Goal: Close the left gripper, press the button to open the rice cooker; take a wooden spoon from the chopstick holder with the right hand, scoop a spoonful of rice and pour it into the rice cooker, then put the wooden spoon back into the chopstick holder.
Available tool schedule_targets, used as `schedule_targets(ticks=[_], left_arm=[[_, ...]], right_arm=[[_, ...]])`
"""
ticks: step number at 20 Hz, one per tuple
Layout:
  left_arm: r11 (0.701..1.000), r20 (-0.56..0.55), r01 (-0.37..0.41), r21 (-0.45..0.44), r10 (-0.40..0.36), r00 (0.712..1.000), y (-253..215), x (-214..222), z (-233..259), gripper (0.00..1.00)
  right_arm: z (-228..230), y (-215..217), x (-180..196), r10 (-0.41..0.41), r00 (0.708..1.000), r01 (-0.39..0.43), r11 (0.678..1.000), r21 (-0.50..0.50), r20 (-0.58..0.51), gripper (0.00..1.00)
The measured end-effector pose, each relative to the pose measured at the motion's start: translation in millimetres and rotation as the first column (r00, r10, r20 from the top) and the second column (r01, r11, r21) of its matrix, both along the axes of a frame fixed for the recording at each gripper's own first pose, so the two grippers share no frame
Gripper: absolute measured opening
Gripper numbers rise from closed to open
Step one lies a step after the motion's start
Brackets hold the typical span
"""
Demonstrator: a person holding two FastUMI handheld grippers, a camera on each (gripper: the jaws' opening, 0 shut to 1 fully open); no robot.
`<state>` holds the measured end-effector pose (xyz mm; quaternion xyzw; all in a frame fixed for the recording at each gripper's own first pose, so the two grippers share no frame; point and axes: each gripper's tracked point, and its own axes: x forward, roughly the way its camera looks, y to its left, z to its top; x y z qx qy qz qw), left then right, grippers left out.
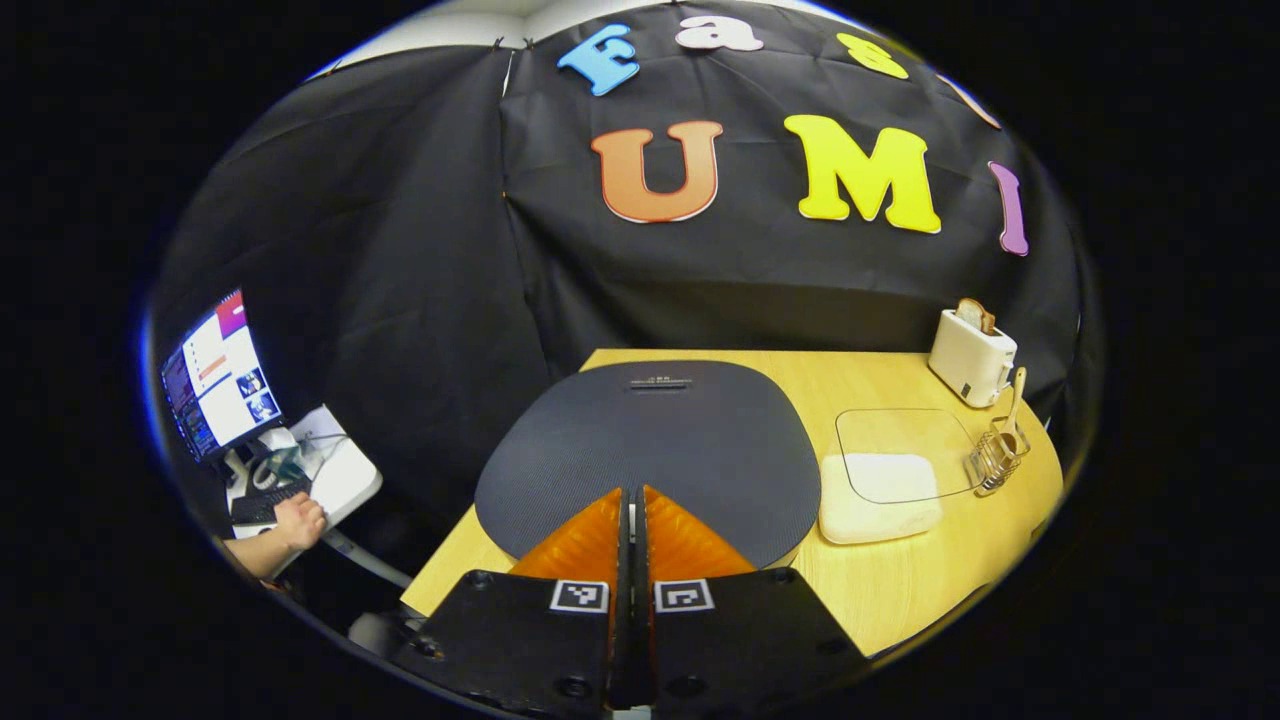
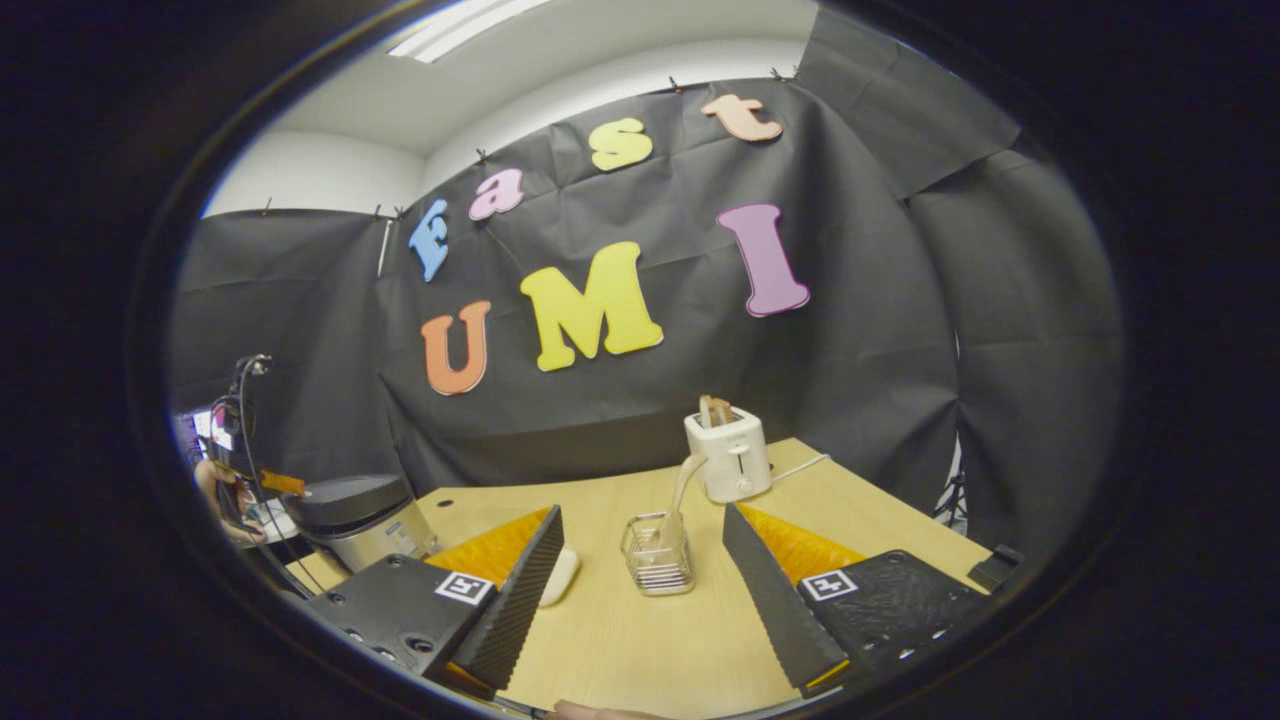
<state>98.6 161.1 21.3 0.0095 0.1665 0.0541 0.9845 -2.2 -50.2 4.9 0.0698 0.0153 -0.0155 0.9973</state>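
In the left gripper view my left gripper (image 1: 632,492) is shut, its orange fingers pressed together just above the near part of the rice cooker's dark grey lid (image 1: 650,440), which is down. A small raised strip (image 1: 660,383) sits at the lid's far edge. In the right gripper view my right gripper (image 2: 641,510) stands open, with nothing between its fingers. The wire chopstick holder (image 2: 657,555) lies straight ahead between them, a short way off, with the wooden spoon (image 2: 683,490) standing in it. The rice cooker (image 2: 355,515) is at the left. The rice box (image 1: 880,490) with its clear lid sits between the cooker and the holder (image 1: 997,458).
A white toaster (image 2: 730,450) with bread in it stands behind the holder, near the table's back edge. The wooden table (image 2: 620,640) has bare surface in front of the holder. Off the table's left side are a monitor (image 1: 215,375), a keyboard and a person's hand (image 1: 297,520).
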Motion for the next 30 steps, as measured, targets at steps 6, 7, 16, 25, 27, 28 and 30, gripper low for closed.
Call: schedule_targets(ticks=[6, 7, 16, 25, 27, 28, 30], left_arm=[[0.996, 0.227, -0.069, 0.055, 0.055, 0.972, -10, -23, 78, 0.60], [0.996, 0.245, -0.072, 0.058, 0.055, 0.968, -15, -29, 81, 0.67], [0.998, 0.322, 0.009, 0.063, -0.028, 0.946, -77, -55, 64, 0.93], [0.998, 0.344, 0.066, -0.018, -0.056, 0.937, -111, -76, 33, 0.94], [0.995, 0.329, 0.088, -0.039, -0.070, 0.942, -121, -75, 22, 0.93], [0.994, 0.321, 0.102, -0.050, -0.081, 0.943, -128, -74, 16, 0.93], [0.990, 0.302, 0.122, -0.068, -0.096, 0.949, -137, -72, 5, 0.94]], right_arm=[[-13, -5, 8, 0.000, 0.999, 0.002, 0.999, 0.032, -0.047, 0.91], [-15, -6, 10, 0.000, 0.999, 0.002, 0.999, 0.040, -0.054, 0.95], [-34, -34, 63, -0.080, 0.991, 0.075, 0.996, -0.047, -0.103, 0.91], [-58, -44, 170, -0.053, 0.969, 0.043, 0.998, -0.047, -0.242, 0.96], [-66, -44, 193, -0.044, 0.959, 0.034, 0.999, -0.041, -0.280, 0.96], [-71, -42, 203, -0.037, 0.954, 0.029, 0.999, -0.032, -0.298, 0.96], [-83, -38, 224, -0.016, 0.940, 0.011, 1.000, -0.014, -0.341, 0.96]])
